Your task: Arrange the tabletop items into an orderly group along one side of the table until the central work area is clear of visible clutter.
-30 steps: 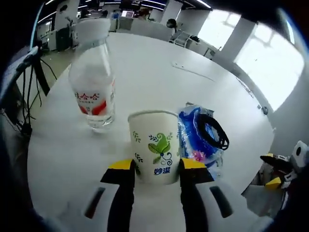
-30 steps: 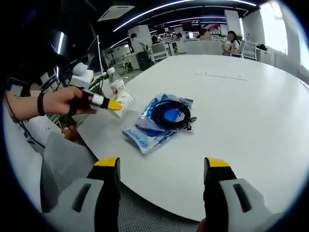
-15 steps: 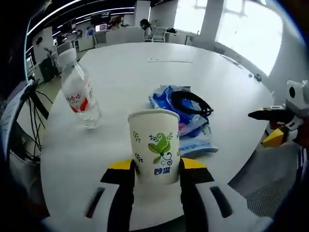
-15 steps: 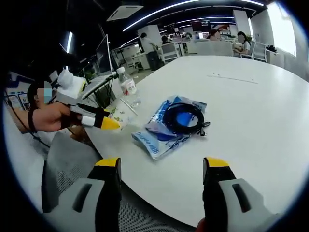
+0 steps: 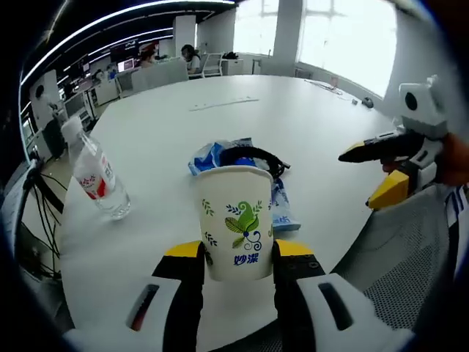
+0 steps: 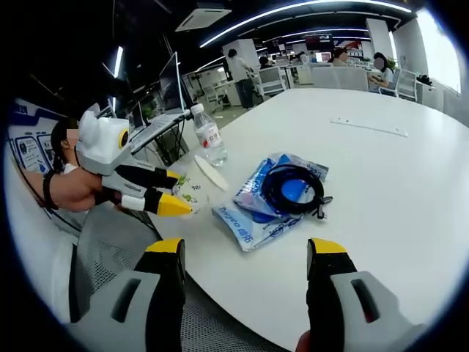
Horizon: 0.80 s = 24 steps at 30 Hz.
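Note:
A white paper cup (image 5: 236,220) with a green leaf print sits between the jaws of my left gripper (image 5: 236,253), which is shut on it. In the right gripper view the cup (image 6: 192,189) is tilted over the table's near edge in the left gripper (image 6: 170,192). A clear water bottle (image 5: 95,180) (image 6: 209,136) with a red label stands upright near the edge. A blue packet (image 5: 281,209) (image 6: 256,220) with a coiled black cable (image 6: 293,187) lies flat beside the cup. My right gripper (image 6: 245,253) (image 5: 364,177) is open, holding nothing, short of the table edge.
The round white table (image 5: 183,132) (image 6: 396,183) stretches far beyond the items, with a thin flat strip (image 5: 220,103) (image 6: 368,126) lying on it. Grey mesh chairs (image 5: 410,242) (image 6: 110,249) stand at the near edge. Desks, monitors and seated people fill the room behind.
My left gripper has carried the cup back from the bottle toward the table edge and nearer the right gripper. The bottle and packet stay put.

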Each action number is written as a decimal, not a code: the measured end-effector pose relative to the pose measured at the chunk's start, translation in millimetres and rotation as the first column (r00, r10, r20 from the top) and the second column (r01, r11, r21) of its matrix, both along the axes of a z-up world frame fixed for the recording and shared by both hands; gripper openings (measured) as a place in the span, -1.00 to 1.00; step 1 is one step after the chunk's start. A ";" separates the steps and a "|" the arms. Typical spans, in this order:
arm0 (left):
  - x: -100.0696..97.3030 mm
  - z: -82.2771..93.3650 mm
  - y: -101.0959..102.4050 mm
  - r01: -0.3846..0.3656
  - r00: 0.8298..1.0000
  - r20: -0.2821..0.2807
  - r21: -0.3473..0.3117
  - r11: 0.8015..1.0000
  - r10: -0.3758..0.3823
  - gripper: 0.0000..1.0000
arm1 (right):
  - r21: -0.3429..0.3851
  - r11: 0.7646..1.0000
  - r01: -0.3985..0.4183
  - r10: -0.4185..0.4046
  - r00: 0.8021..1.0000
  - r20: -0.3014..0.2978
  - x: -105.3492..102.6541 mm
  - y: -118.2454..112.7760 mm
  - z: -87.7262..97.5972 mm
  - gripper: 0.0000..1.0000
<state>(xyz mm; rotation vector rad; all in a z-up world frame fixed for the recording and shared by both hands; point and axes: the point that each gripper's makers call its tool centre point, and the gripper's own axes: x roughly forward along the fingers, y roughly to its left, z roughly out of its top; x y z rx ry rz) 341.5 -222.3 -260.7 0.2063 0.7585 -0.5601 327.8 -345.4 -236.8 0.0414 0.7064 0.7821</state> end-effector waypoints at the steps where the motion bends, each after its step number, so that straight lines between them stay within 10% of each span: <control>1: -1.0 1.1 -3.0 0.014 1.000 0.006 0.003 1.000 -0.014 -0.28 | 0.003 1.000 -0.003 0.003 1.000 0.000 -0.3 1.8 0.3 0.33; 12: -13.9 5.2 -40.6 0.242 0.966 0.066 0.103 0.965 -0.250 -0.28 | 0.040 0.999 -0.033 0.033 0.999 0.003 -1.6 22.6 6.8 0.28; 20: -29.6 7.6 -66.9 0.451 0.862 0.125 0.253 0.856 -0.491 -0.28 | 0.067 0.996 -0.060 0.060 0.998 0.000 -4.0 29.7 9.7 0.13; 24: -34.8 6.1 -74.5 0.485 0.838 0.128 0.272 0.831 -0.531 -0.28 | 0.083 0.992 -0.094 0.096 0.995 -0.020 -10.4 35.9 7.7 -0.07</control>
